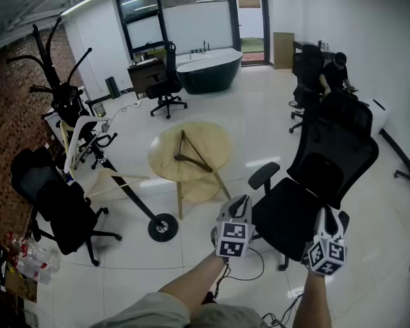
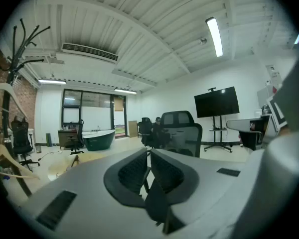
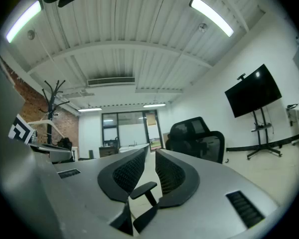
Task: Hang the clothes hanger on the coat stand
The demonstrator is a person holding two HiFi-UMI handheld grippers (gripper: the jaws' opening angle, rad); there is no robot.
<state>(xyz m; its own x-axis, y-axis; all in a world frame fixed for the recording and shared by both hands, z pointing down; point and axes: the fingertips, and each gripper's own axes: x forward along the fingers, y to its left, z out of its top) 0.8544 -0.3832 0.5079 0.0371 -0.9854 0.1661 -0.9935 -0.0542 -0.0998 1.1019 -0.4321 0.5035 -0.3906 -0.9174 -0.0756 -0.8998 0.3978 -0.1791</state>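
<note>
A wooden clothes hanger (image 1: 189, 153) lies on the round wooden table (image 1: 212, 139) in the middle of the room; the left gripper view shows the hanger (image 2: 74, 159) far off. The black coat stand (image 1: 134, 199) rises left of the table from a round base, with a white hanger (image 1: 75, 141) on it. Its branches show in the left gripper view (image 2: 12, 59) and the right gripper view (image 3: 52, 96). My left gripper (image 1: 234, 232) (image 2: 149, 152) and right gripper (image 1: 326, 250) (image 3: 152, 151) are held low, close to my body. Both have their jaws nearly together, nothing between them.
A black office chair (image 1: 321, 176) stands right under the grippers. Another chair (image 1: 55, 210) is at the left, a third (image 1: 165, 87) near a dark bathtub (image 1: 208, 70). A person (image 1: 335, 74) sits at the back right. Bottles (image 1: 20, 251) lie by the brick wall.
</note>
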